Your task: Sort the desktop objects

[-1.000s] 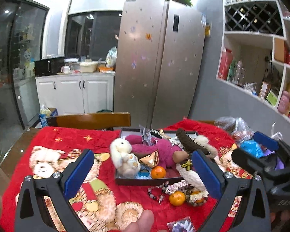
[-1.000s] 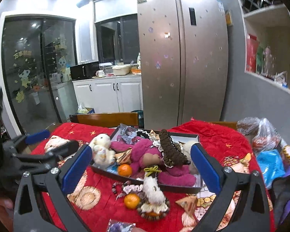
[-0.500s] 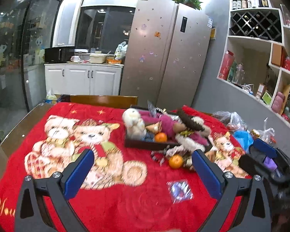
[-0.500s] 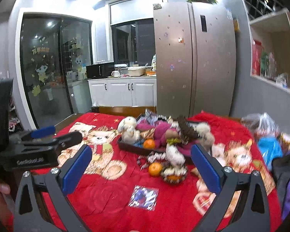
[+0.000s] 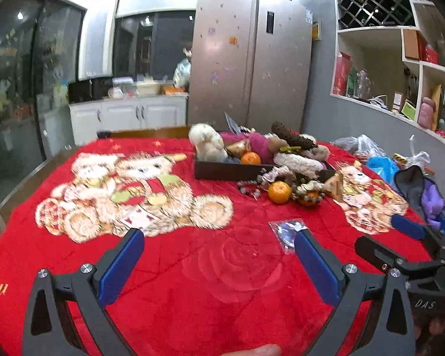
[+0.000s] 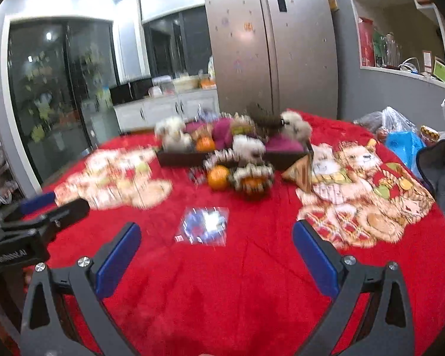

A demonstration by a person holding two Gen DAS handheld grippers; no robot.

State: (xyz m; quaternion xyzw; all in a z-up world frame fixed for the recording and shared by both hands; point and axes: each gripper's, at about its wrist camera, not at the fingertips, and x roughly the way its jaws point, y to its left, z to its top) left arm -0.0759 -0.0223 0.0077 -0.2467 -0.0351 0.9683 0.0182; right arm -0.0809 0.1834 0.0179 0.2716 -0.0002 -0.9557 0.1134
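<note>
Sorting prob. between picks: both tongs back from the pile, w/ loose bits left on desk (image 5: 169, 281) in front of tray (image 5: 231, 171): tangerine (image 5: 279, 192), clear packet (image 6: 203, 229). Next: reach packet, nearest. Left tongs (image 5: 218, 264) wide, empty; right tongs (image 6: 216, 256) wide, empty.

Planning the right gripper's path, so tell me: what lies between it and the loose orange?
Only the clear plastic packet on the red blanket lies between right gripper and orange, in the right wrist view.
</note>
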